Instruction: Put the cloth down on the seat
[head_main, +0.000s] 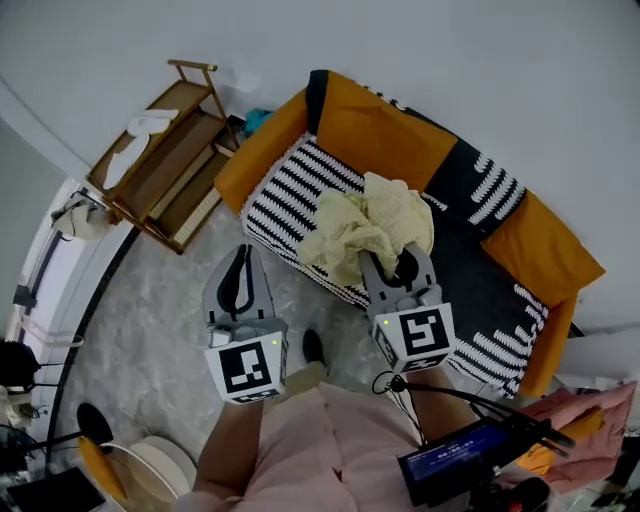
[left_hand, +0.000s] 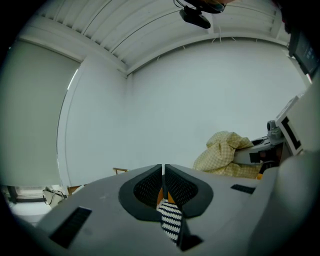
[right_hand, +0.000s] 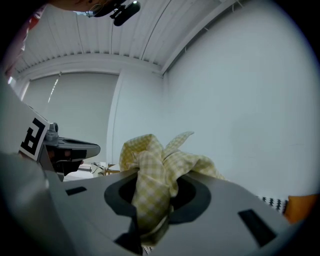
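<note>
Left of the sofa (head_main: 385, 130) stands a wooden shelf (head_main: 165, 150); off the sofa's front edge, over the floor (head_main: 150, 330), your left gripper (head_main: 242, 262) has its jaws pressed together on nothing; above the sofa's striped seat (head_main: 285, 200) the yellow cloth (head_main: 365, 225) is bunched up, pinched in the jaws of your right gripper (head_main: 405, 262); whether the cloth touches the seat cannot be told.
</note>
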